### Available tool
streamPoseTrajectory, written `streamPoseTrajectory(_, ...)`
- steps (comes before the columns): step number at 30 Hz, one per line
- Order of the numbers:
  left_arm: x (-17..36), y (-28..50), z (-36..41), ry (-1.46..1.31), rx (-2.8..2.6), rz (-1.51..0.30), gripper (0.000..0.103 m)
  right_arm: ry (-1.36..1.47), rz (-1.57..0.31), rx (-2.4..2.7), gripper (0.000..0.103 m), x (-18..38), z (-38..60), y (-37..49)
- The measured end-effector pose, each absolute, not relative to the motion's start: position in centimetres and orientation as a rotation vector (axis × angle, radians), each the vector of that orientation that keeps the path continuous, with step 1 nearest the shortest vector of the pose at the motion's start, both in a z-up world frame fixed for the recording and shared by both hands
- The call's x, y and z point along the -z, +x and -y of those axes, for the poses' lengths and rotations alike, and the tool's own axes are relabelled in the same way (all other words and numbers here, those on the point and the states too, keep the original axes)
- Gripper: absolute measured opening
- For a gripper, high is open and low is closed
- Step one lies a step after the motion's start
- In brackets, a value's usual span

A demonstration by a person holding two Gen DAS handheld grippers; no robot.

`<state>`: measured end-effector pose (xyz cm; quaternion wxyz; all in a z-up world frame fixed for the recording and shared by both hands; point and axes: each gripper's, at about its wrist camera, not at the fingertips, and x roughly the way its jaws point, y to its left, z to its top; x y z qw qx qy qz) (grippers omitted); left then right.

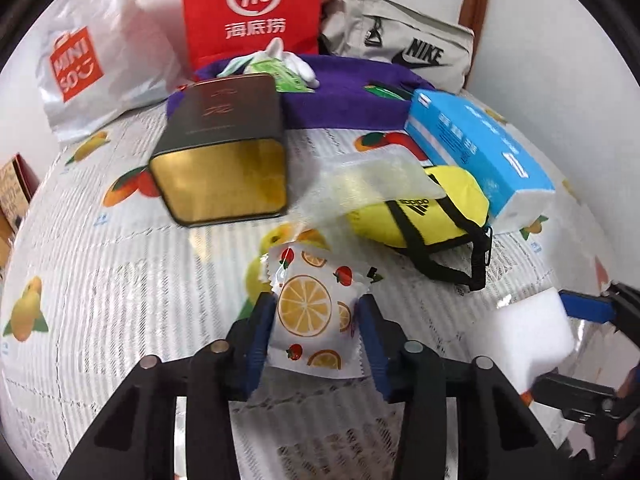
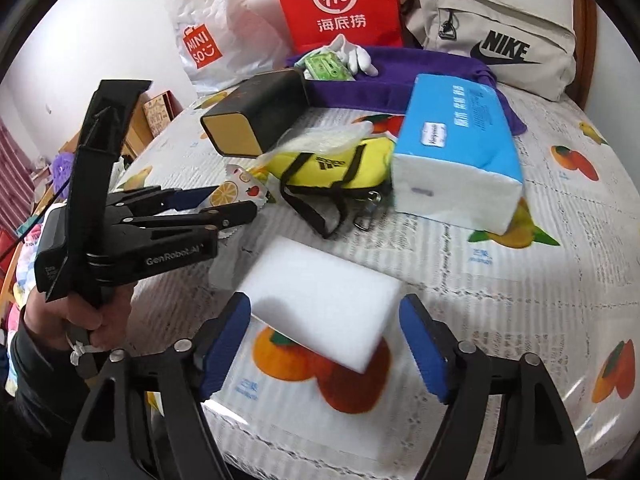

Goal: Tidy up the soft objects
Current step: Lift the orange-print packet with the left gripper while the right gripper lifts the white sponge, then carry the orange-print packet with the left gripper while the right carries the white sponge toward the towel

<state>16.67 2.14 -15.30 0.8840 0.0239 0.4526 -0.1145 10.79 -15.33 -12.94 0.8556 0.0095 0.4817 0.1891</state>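
Between the right claw [image 2: 324, 344] pads: white sponge block [image 2: 320, 300], flat on the worktop [image 2: 500, 280], long axis skewed across the gap, pads spread and clear of it. Just left, left claw [image 1: 316, 328] clenched on the fruit-print sachet [image 1: 310, 316], standing tilted, lower edge near the cloth.

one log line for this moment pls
left hand-held gripper: shut on fruit-print sachet | right hand-held gripper: open around white foam block | both on fruit-print tablecloth
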Motion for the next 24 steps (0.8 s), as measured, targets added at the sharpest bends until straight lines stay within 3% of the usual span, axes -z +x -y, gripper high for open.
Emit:
streamPoseTrajectory(7, 15.3, 16.1, -3.7, 0.005, 0.238, -0.938, 0.037, 0.04, -1.029, -0.38, 0.083, 13.6, 13.8, 11.7)
streamPoseTrajectory(15, 15.3, 15.5, -5.0, -0.071, 0.26, -0.932, 0.037, 0.056, -0.985, -0.394, 0.083, 14.0, 12.5, 12.8)
streamPoseTrajectory(24, 15.3, 15.2, -5.8, -0.114, 0.244, -0.919, 0.032, 0.059, -0.967, -0.415, 0.064, 13.2, 13.9, 12.3)
